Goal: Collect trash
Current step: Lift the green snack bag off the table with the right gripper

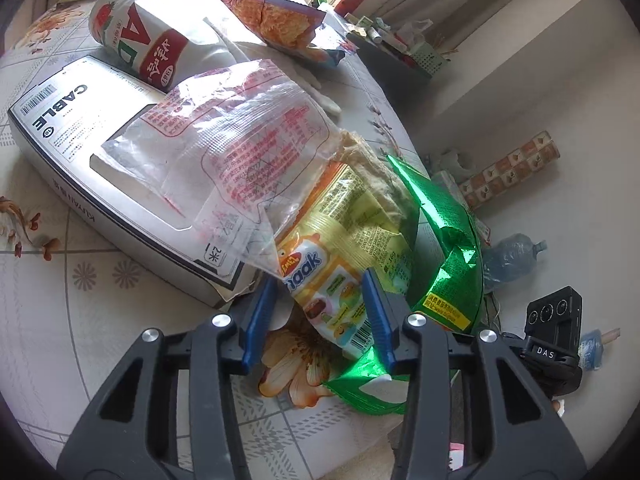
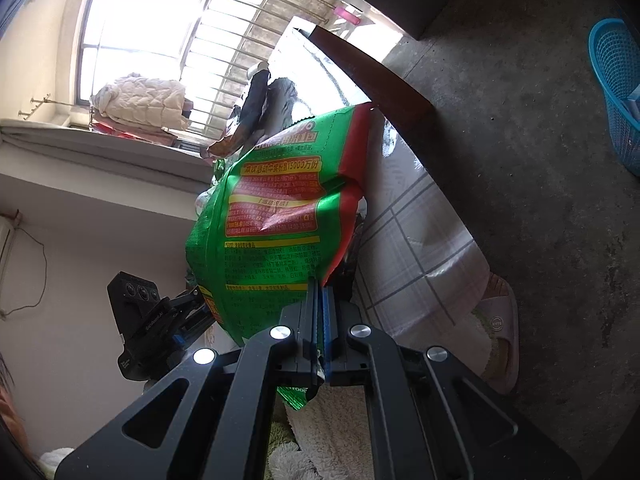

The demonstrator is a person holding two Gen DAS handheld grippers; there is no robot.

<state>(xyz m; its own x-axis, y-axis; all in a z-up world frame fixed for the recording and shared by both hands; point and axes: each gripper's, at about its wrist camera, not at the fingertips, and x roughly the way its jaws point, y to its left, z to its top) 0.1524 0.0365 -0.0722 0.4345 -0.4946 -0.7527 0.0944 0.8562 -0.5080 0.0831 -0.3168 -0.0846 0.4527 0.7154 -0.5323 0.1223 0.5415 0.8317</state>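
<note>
With the right gripper (image 2: 319, 292) clamped on the green snack bag (image 2: 272, 216), the yellow wrapper (image 1: 340, 280) is straddled by the half-spread left gripper (image 1: 320, 300), and the clear plastic bag (image 1: 240, 152) overlapping it could be dragged along.

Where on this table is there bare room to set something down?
Bare tablecloth lies in front of the cable box, left of the left gripper. Another patch sits beyond the box, left of the milk carton. The middle and far edge are crowded with wrappers.
</note>
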